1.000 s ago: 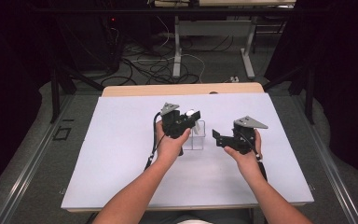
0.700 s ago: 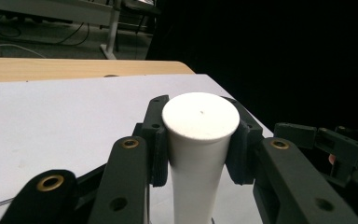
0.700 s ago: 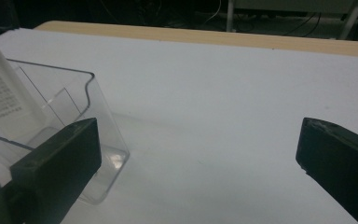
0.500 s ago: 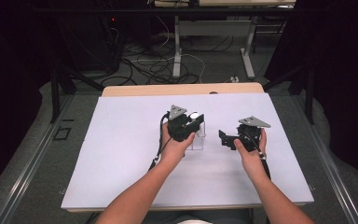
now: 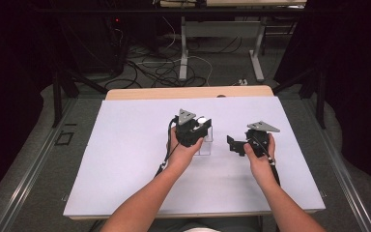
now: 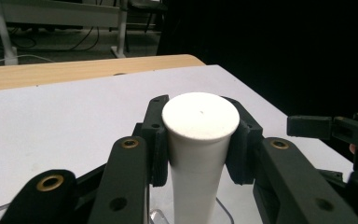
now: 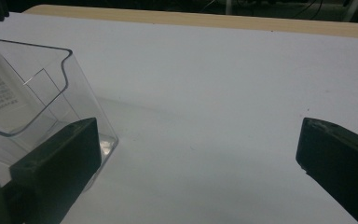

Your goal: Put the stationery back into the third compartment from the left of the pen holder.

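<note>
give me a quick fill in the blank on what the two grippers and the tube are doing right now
1. The left gripper is shut on a ____ tube.
2. The tube's lower end stands in a clear plastic ____.
3. The right gripper has its jaws ____, with nothing between them.

Missing words: white; box; open

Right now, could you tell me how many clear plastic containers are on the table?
1. The clear container stands near the table's middle, beside the right gripper, whose fingers are open. The left gripper holds a white tube upright in it. None seems hidden.
</note>
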